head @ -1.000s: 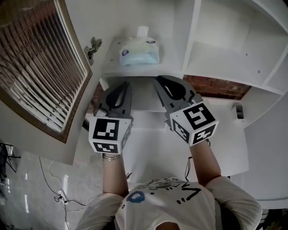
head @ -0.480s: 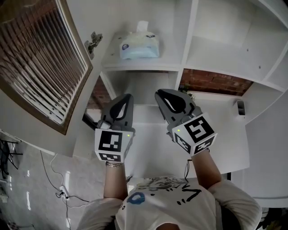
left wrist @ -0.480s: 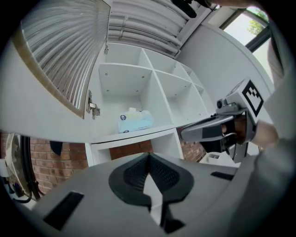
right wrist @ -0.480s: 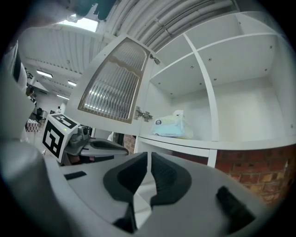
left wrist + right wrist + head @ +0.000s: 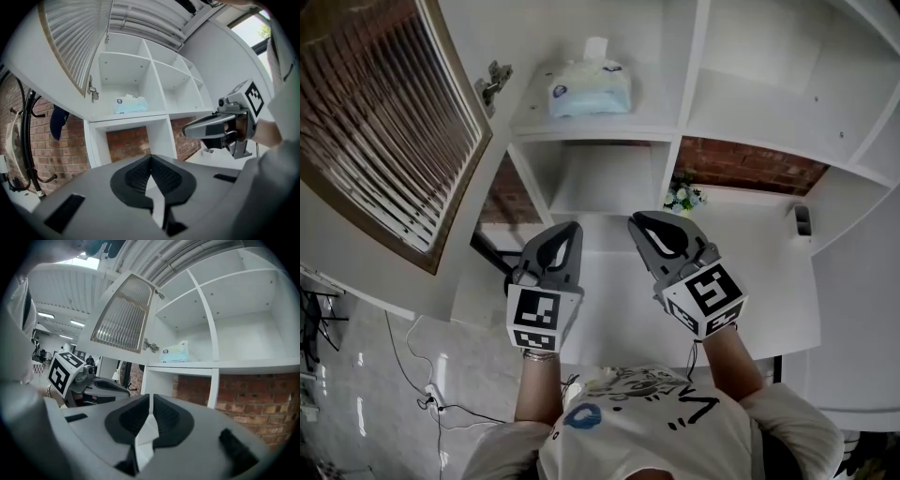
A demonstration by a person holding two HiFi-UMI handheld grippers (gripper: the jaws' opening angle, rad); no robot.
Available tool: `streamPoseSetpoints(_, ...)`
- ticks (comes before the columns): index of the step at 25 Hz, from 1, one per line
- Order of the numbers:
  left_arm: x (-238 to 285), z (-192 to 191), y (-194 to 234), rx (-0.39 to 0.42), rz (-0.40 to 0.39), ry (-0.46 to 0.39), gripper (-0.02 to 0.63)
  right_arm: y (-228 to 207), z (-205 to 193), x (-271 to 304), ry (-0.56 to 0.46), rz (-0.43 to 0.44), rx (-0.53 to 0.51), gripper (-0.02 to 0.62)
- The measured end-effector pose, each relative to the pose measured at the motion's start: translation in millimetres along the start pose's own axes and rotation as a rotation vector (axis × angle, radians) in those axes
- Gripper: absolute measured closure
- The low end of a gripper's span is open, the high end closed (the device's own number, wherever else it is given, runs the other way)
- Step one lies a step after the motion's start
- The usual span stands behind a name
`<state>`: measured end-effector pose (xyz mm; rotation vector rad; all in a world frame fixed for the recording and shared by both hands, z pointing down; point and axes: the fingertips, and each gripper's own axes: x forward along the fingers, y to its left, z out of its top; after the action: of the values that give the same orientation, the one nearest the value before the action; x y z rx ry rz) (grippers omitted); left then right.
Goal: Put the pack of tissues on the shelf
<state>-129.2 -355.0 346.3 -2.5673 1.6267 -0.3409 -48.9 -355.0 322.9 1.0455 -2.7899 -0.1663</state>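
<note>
In the upper left compartment of the white shelf unit (image 5: 600,134), the pack of tissues (image 5: 591,89) lies flat, one tissue poking from its top. It sits well above my left gripper (image 5: 565,230) and right gripper (image 5: 643,223). Both have their fingers pressed together on nothing.

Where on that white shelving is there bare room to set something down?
Bare: the white compartment right of the pale blue pack of tissues, and the cubby beneath the pack. The white desk is open right of the small flowering plant. Only the pack's compartment is occupied.
</note>
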Motion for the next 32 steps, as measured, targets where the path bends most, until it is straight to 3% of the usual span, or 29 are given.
streamPoseSetpoints(18,-24,-48,-36,-0.038,-0.045,0.054,0.591,36,-58,-19,0.064,0.118,0.11,0.555)
streamPoseSetpoints(26,-32,-59,-59,-0.056,-0.137,0.033,0.591,41,-82,-32,0.105,0.128,0.152,0.563)
streamPoseSetpoints(32,-40,-64,-68,-0.175,-0.224,-0.018,0.591,51,-89,-42,0.104,0.164,0.165,0.566)
